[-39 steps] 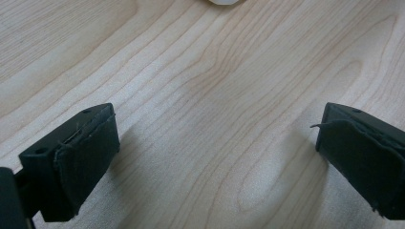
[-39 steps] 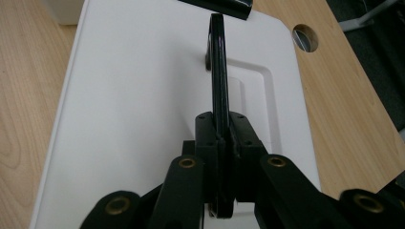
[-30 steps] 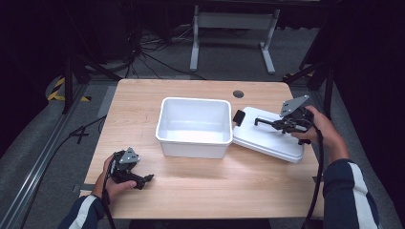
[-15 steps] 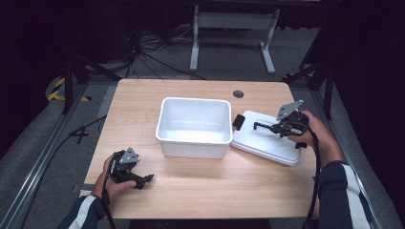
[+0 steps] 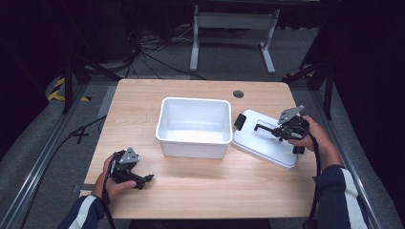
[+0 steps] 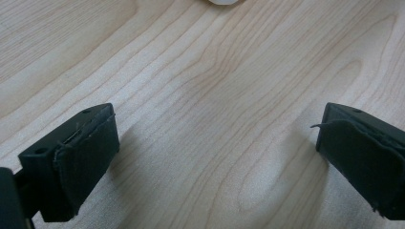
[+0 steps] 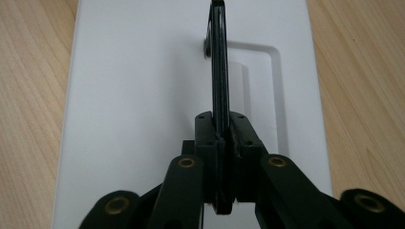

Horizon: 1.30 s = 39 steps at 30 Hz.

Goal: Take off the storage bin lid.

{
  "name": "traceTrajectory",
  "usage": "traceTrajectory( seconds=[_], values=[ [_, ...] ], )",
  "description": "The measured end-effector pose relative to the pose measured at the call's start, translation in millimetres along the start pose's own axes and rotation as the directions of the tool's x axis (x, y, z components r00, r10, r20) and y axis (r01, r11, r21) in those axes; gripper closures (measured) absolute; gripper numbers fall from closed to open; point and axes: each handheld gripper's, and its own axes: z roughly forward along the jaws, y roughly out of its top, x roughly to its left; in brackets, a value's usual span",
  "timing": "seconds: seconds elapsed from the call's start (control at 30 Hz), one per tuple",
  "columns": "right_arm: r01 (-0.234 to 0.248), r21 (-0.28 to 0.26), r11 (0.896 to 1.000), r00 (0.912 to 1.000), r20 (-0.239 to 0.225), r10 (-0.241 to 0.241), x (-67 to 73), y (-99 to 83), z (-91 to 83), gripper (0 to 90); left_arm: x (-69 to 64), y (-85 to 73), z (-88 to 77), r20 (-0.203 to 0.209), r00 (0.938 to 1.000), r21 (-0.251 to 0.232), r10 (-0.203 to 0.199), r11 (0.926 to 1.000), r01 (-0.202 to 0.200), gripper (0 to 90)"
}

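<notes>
The right gripper has its jaws pinched tight on the thin black handle that stands up from the white lid. In the high view the lid lies on the table just to the right of the white tub, with its near-left end close against the tub's wall, a black latch showing at that end. The lid looks flat or nearly flat on the wood, so it appears to be off the tub and set beside it.

The left gripper rests low on the table near the front left corner, well apart from the tub. Its jaws stand wide open with nothing between them, just bare wood grain in its own view, and a small piece of the tub's white rim at the top edge.

The tub itself is open and looks bare inside. As I judge it, the lid part is all but finished: what is left is for the right gripper to let go of the handle and draw away. Whether anything is meant to go into the tub I cannot tell.
</notes>
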Motion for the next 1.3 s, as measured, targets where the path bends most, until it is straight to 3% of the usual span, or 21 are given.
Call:
traceTrajectory(
  seconds=[0.43,0.77,1.3],
  values=[
    [-0.031,-0.025,0.999,0.999,0.032,0.032,0.4,1.3,-7.7,75.4,0.0,0.0,0.0,0.0,1.0,0.0,0.0,1.0,0.0,1.2],
    [-0.085,-0.089,0.992,0.996,0.02,0.087,1.4,1.1,-17.9,66.1,0.0,0.0,0.0,0.0,1.0,0.0,0.0,1.0,0.0,1.2],
    [-0.111,-0.135,0.985,0.9934,0.016,0.114,8.7,5.5,-28.8,58.3,0.0,0.0,0.0,0.0,1.0,0.0,0.0,1.0,0.0,1.2]
  ],
)
